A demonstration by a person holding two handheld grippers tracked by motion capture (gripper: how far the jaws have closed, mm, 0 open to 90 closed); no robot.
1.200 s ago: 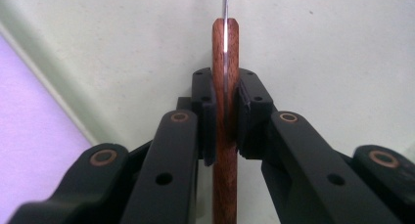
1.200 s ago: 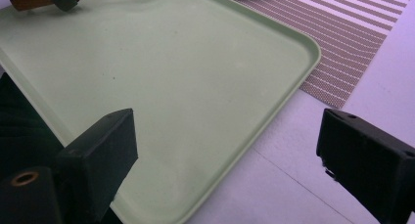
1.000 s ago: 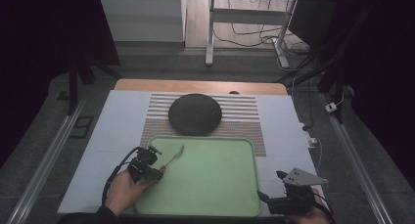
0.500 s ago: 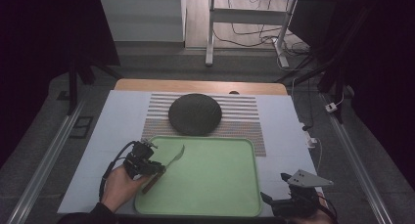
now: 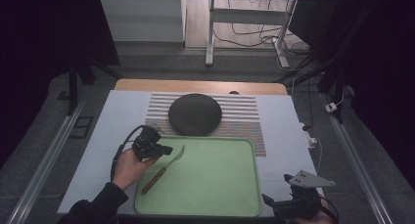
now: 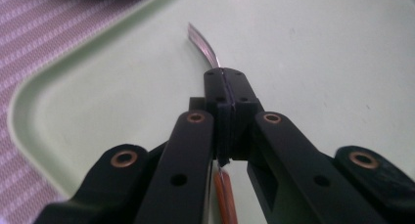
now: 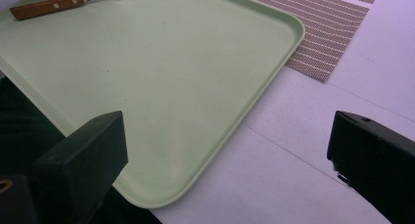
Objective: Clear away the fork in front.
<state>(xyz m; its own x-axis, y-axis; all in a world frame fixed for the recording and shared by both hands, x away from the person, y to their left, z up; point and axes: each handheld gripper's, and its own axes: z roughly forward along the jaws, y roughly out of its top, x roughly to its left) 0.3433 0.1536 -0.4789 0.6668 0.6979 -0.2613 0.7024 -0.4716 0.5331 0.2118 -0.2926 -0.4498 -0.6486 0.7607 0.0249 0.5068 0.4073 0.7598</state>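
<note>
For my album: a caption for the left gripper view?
Left gripper fingers shut on a fork over the green tray.

The room is dark at both sides. Beyond the bench (image 5: 122,111) lies grey floor (image 5: 161,62), a white cabinet (image 5: 142,18), a metal desk frame (image 5: 211,33) and loose cables (image 5: 254,38).

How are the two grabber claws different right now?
The left gripper has its jaws shut tight on the fork, pinching its metal neck; the right gripper has its jaws wide open with nothing between them. The left gripper sits over the green tray's left part; the right gripper waits off the tray's near right corner, above the white table. Both are black, and each is held in a hand.
</note>
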